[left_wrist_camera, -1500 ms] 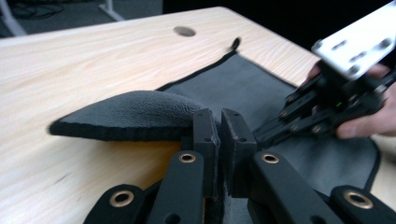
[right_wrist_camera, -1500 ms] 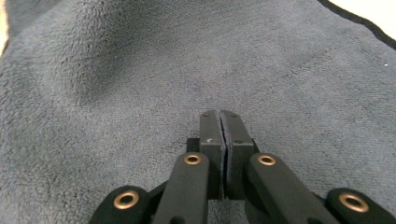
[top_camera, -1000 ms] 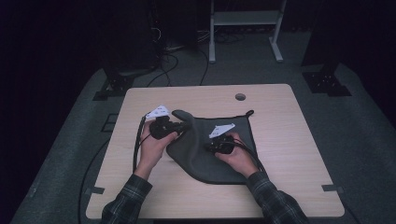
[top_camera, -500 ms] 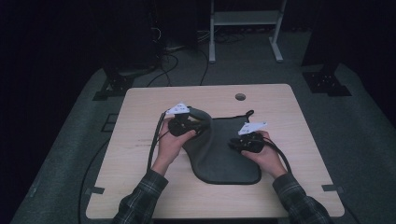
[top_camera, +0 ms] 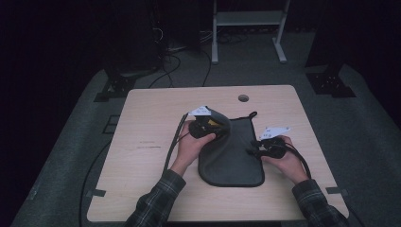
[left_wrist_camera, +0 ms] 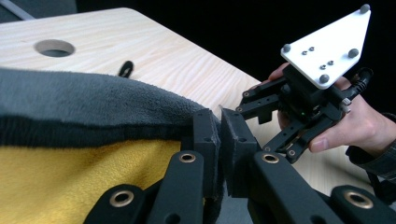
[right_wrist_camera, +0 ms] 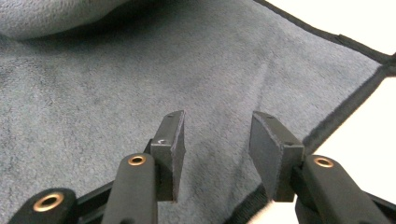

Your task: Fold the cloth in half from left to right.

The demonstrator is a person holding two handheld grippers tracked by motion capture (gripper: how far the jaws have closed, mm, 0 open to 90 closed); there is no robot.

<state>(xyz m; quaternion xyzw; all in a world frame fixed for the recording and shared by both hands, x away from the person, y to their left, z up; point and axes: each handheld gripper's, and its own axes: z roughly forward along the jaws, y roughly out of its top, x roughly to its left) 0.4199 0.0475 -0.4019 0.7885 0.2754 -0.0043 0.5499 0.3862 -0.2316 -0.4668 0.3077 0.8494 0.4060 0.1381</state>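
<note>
Two hand-held black grippers are working one dark grey fleece cloth with a yellow underside (top_camera: 231, 156), which lies on the pale wooden table (top_camera: 146, 142) around the middle, a bit toward the right. The left gripper (left_wrist_camera: 219, 140) has its jaws pinched together on the cloth's edge — in the left gripper view you can see the dark hem squeezed between the two pads, grey pile on top and the yellow side showing underneath. That corner is lifted off the table and folded over toward the cloth's middle; in the high view a bit of yellow peeks out by the left gripper (top_camera: 204, 126).

The right gripper (right_wrist_camera: 217, 154) sits over the cloth's right edge with its jaws spread apart, nothing between them, just grey fleece below and the black trimmed hem running past the right pad. In the high view it's at the cloth's right side (top_camera: 265, 147), held in the person's right hand (top_camera: 286, 163). A black loop (top_camera: 250, 115) sticks out at the cloth's far corner, near the round hole in the tabletop (top_camera: 243, 98)
</note>
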